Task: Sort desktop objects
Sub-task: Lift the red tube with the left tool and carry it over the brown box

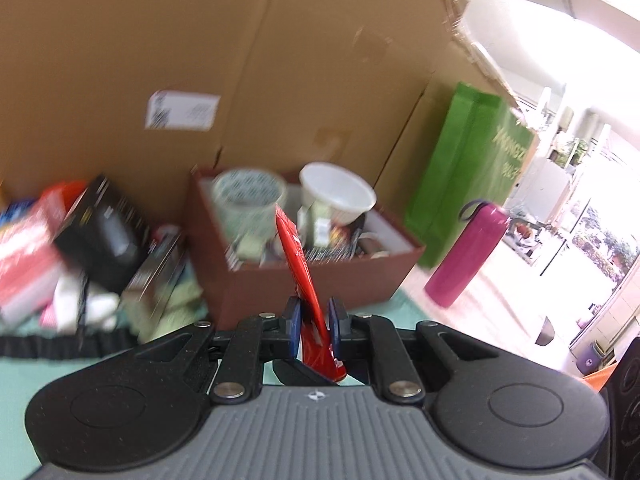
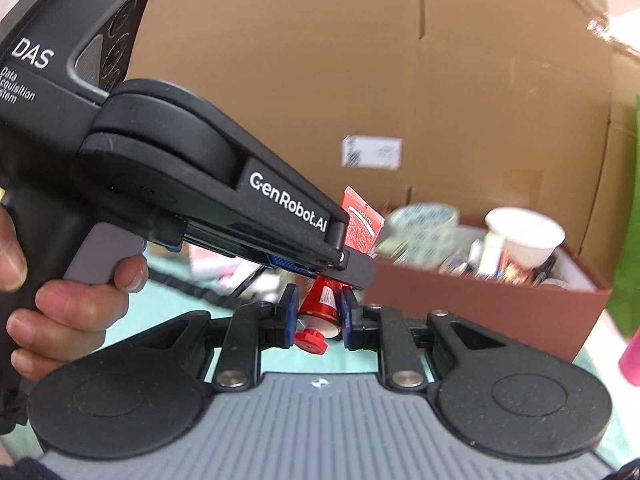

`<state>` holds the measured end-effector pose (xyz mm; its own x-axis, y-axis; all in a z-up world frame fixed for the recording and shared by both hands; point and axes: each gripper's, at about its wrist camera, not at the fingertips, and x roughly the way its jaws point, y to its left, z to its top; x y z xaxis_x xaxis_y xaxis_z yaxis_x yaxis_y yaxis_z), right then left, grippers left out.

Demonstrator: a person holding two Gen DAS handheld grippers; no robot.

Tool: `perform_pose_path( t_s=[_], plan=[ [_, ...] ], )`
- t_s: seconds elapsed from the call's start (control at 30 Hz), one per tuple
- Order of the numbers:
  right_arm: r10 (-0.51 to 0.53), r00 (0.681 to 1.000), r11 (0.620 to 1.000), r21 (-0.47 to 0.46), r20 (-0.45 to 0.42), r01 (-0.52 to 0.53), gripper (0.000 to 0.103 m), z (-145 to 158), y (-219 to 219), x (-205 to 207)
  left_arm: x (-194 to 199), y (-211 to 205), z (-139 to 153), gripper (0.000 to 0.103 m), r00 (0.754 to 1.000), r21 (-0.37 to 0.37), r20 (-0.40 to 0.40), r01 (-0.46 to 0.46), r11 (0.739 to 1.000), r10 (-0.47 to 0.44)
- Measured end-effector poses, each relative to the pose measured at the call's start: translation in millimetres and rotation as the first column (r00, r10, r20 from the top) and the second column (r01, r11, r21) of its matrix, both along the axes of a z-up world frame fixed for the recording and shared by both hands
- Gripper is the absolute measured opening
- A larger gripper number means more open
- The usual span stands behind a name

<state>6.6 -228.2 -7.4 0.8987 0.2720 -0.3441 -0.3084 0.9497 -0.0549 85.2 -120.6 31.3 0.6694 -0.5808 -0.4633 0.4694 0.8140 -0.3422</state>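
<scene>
Both claws grip your red tube (image 2: 320,308) at centre frame: left gripper (image 1: 314,326) pinches the flat crimped tail, right gripper (image 2: 319,316) the shoulder. It's light, soft; squeeze gently.

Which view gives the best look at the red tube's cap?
The right wrist view: the red tube sits between the right gripper pads, its cap hanging clear below. The left wrist view shows only the tube's flat body edge-on in the left gripper, no cap.
</scene>
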Motion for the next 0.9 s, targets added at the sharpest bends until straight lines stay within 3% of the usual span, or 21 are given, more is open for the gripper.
perform_pose_path(
  t_s=[0.17, 0.37, 0.9],
  plan=[
    [-0.038, 0.998, 0.999, 0.005, 0.054, 0.037, 0.020, 20.3, -21.7, 18.0, 23.0, -20.2, 17.6, 0.014, 0.999, -0.013, 0.044, 0.030, 0.999, -0.029],
    [-0.084, 0.994, 0.996, 0.015, 0.066, 0.083, 0.020, 29.9, -48.9, 51.4, 61.8, -44.6, 22.8, 0.014, 0.997, -0.019, 0.041, 0.060, 0.998, -0.059],
    [-0.123, 0.992, 0.991, 0.057, -0.019, 0.123, 0.020, 2.8, -96.7, 151.4, 160.2, -82.1, -3.7, 0.014, 0.996, 0.012, -0.044, 0.082, 0.997, -0.081]
  ],
)
